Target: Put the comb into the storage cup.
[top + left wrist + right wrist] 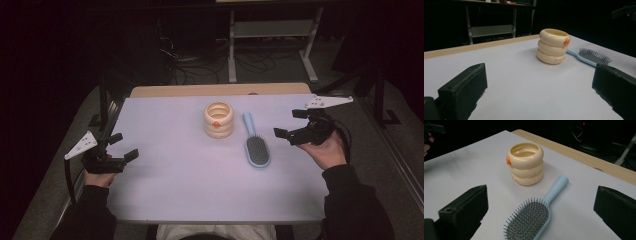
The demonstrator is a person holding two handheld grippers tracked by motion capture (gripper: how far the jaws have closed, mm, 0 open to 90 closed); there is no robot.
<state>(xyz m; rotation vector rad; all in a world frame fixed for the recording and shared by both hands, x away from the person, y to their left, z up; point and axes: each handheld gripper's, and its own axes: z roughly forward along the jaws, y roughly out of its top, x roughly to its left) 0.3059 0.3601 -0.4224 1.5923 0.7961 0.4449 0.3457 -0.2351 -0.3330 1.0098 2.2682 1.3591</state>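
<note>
- The left hand-held gripper (123, 146) is seen at about 8 o'clock of the desk (175, 175) in the high view, held at the left edge by the person's left hand (98, 176); its jaws are spread wide with nothing between them, and they point toward 2 o'clock.
- In the left gripper view, bare desk surface lies between the two black jaws, and both objects are seen well beyond them.
- A cream holder (218, 119) made of three stacked rings is standing upright near the middle of the desk, toward 12 o'clock; a small orange knob is carried on its top ring, and its top is open, as seen in the right gripper view (526, 166).
- A light blue hairbrush (256, 146) is lying flat just to the 3 o'clock side of the holder, close to it but apart; its handle points to 12 o'clock and its bristled head to 6 o'clock, bristles up.
- The right hand-held gripper (288, 123) is held above the desk's right edge at about 3 o'clock by the right hand (327, 152); its jaws are wide apart and empty, aimed toward 9 o'clock at the hairbrush, near it but not touching.
- In the right gripper view, the hairbrush head (530, 220) is seen between the jaws, farther out than their tips.
</note>
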